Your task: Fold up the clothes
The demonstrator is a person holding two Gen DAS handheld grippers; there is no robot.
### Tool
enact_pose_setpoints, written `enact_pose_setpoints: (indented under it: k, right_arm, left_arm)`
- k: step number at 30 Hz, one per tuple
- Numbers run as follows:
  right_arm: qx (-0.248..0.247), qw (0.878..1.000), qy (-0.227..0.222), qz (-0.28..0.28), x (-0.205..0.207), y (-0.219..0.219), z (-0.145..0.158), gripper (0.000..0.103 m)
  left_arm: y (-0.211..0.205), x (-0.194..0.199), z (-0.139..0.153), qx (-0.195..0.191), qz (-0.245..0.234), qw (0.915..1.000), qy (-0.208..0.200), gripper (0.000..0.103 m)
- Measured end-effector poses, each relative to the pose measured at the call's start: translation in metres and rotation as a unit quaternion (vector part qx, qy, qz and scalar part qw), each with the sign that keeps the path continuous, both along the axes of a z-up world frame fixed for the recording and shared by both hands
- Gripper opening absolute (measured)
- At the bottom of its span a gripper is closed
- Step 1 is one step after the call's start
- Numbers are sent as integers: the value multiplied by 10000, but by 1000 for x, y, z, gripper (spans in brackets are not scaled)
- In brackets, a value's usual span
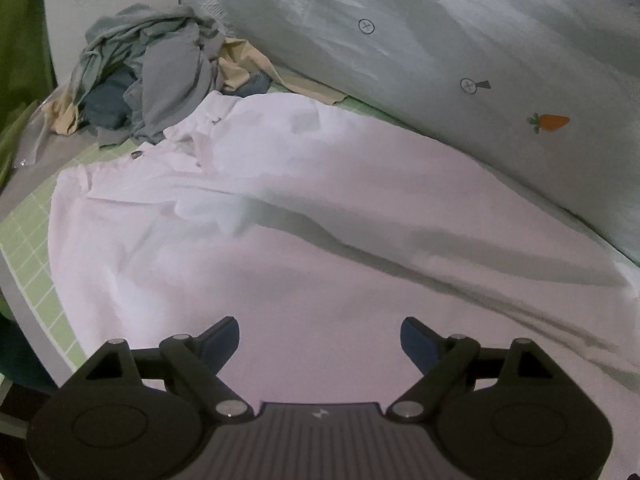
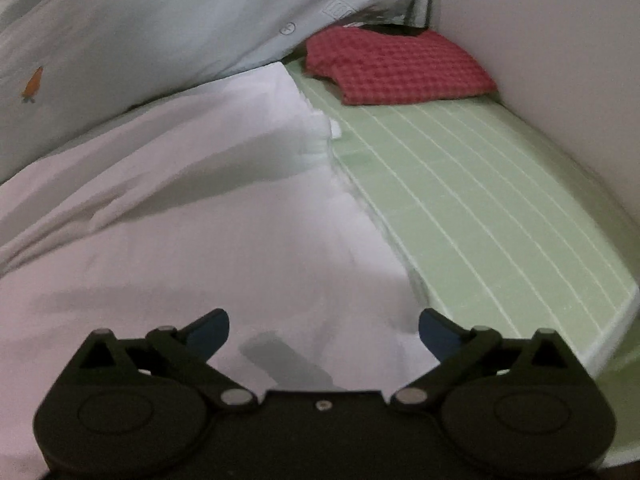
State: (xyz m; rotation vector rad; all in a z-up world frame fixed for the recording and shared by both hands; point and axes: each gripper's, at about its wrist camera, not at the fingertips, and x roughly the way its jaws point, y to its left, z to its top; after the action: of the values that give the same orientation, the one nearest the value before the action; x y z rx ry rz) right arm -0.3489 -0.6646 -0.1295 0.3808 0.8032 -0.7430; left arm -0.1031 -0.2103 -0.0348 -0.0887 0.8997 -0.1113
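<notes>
Left wrist view: the left gripper (image 1: pixel 320 340) hangs with jaws wide and empty over the white shirt (image 1: pixel 280 220), spread across the green checked bed (image 1: pixel 28 232); its collar lies upper left, by the clothes pile (image 1: pixel 148 76). Right gripper (image 2: pixel 324 332), jaws equally wide, nears the shirt's right edge. Best pinch both edges evenly, folding without dragging wrinkles.

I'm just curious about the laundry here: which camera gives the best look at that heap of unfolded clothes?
The left wrist view. It shows the heap of unfolded clothes, grey, blue and beige pieces, bunched up beyond the white garment. The right wrist view shows none of it, only the white garment and a red checked piece.
</notes>
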Motion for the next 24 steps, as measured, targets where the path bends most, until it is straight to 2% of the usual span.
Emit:
enact_pose_setpoints:
  k: [9, 14, 17, 24]
  right_arm:
    - [41, 9989, 175, -442, -24, 43, -6, 102]
    - [58, 9979, 350, -546, -17, 58, -14, 102]
    - [254, 9959, 292, -816, -16, 64, -19, 103]
    - [203, 9929, 250, -1146, -2, 74, -20, 103]
  left_arm:
    - [37, 3, -9, 112, -111, 9998, 139, 88]
    - [69, 11, -12, 64, -48, 9998, 200, 89]
    - [90, 15, -14, 70, 56, 9997, 216, 89]
    - [140, 38, -22, 102, 240, 9993, 267, 89]
